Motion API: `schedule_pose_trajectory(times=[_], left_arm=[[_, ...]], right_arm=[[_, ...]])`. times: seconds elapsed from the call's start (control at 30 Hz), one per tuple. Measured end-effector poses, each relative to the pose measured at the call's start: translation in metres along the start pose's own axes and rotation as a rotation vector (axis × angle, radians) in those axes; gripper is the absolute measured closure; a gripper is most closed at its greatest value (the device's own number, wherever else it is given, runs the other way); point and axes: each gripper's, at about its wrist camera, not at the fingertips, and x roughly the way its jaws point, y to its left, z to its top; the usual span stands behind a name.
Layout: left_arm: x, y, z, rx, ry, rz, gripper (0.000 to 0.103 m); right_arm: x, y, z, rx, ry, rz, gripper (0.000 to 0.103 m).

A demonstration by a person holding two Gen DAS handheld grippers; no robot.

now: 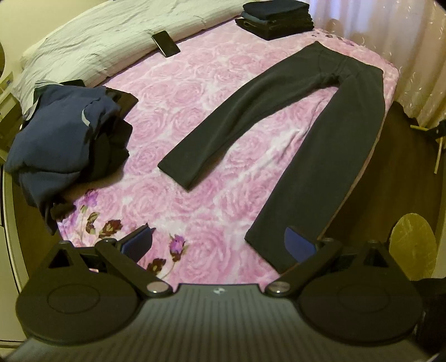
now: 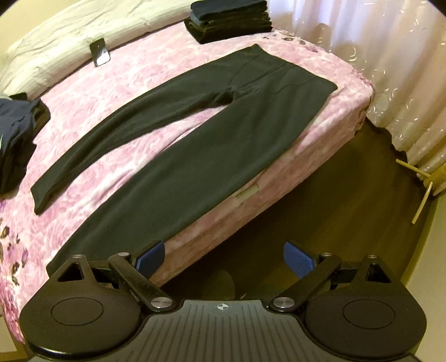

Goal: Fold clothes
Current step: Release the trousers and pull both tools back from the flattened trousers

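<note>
- The left gripper is wide apart and holds nothing. It hangs over the near edge of the bed, with one blue pad over the end of a trouser leg.
- The right gripper is wide apart too, holding nothing. It is at the bed's near side edge, partly over the floor.
- The black trousers lie flat on the pink cover, legs spread, one leg along the side edge.
- A heap of blue clothes sits at the other side edge.
- A phone lies by the pillow.
- Folded dark clothes are stacked at the far corner.
</note>
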Motion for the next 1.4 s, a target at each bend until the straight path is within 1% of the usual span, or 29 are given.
schedule_pose_trajectory(times=[0.23,0.47,0.53,0.73,0.87,0.97,1.07,1.23,1.33,1.4], left_arm=[[0.003,0.003,0.003,-0.03,0.004,-0.004,0.003],[0.009,-0.001,-0.009,-0.034,0.043,-0.011,0.003],[0.01,-0.002,-0.014,-0.036,0.058,-0.014,0.003],[0.016,-0.003,-0.026,-0.065,0.093,-0.017,0.003],[0.021,-0.005,-0.023,-0.088,0.107,-0.015,0.003],[0.028,-0.006,-0.013,-0.115,0.114,-0.011,0.003],[0.038,-0.004,0.002,-0.149,0.12,0.005,0.003],[0.056,0.0,0.037,-0.211,0.118,0.05,0.003],[0.064,-0.005,0.057,-0.21,0.11,0.088,0.003],[0.067,-0.015,0.066,-0.168,0.085,0.114,0.003]], right_arm=[[0.006,0.014,0.004,-0.043,0.021,0.008,0.008],[0.021,0.036,-0.012,-0.122,0.082,0.035,0.008],[0.025,0.043,-0.019,-0.158,0.097,0.041,0.008],[0.034,0.063,-0.034,-0.324,0.134,0.053,0.008],[0.04,0.067,-0.032,-0.353,0.15,0.065,0.008],[0.046,0.065,-0.022,-0.371,0.158,0.07,0.008],[0.053,0.054,-0.004,-0.385,0.157,0.077,0.008],[0.071,0.022,0.046,-0.399,0.133,0.089,0.008],[0.08,0.002,0.077,-0.421,0.114,0.098,0.008],[0.086,-0.01,0.096,-0.451,0.099,0.097,0.008]])
